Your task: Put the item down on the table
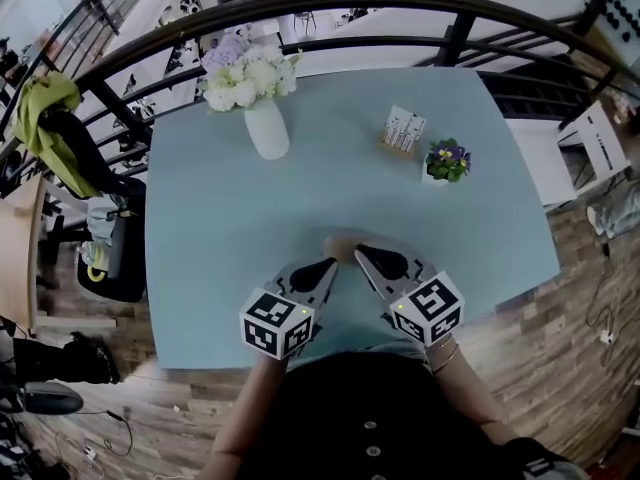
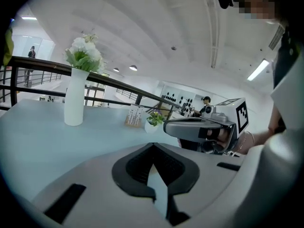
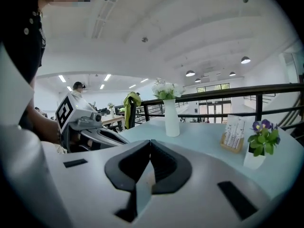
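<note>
Blue table, vase, potted plant ahead, left gripper and right gripper jaws closed, empty

Person wearing a black buttoned top and thin bracelet; left gripper and right gripper are pale grey, black-padded, each bearing a black-and-white patterned cube.

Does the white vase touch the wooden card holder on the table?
Apart. The head view shows a wide strip of bare table between the vase and the card holder.
</note>
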A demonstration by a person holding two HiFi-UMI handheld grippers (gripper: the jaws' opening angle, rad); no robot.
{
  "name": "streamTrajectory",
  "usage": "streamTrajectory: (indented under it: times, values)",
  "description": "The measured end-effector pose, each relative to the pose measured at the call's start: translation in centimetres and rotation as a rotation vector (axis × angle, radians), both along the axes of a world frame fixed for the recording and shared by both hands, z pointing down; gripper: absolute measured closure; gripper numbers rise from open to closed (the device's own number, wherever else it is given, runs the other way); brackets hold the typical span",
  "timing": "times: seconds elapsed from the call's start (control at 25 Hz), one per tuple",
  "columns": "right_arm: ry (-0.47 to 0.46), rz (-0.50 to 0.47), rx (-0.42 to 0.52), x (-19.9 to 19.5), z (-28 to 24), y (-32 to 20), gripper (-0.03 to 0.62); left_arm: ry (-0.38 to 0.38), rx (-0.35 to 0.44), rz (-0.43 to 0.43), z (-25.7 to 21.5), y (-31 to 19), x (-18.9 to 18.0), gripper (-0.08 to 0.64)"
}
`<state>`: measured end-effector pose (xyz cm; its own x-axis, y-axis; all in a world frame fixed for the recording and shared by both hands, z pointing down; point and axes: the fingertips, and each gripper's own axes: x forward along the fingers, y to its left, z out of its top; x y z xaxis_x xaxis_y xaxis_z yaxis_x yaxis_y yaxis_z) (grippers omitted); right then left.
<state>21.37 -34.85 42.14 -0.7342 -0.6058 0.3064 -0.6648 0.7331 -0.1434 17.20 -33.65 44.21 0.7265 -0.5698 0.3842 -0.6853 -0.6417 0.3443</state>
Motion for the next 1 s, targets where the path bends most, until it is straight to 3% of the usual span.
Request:
streamTrajectory:
  times: [0.36, 1.0]
  values:
    - [0.034, 0.089, -0.064, 0.9, 1.8, 0.6, 0.584, -0.121, -0.067, 0.001, 2.5, 1.0, 0.4, 0.543]
    - [0.045, 0.041, -0.108, 0.0, 3.0, 1.1, 0.586, -0.109, -0.079, 0.004, 2.7, 1.0, 0.4, 0.543]
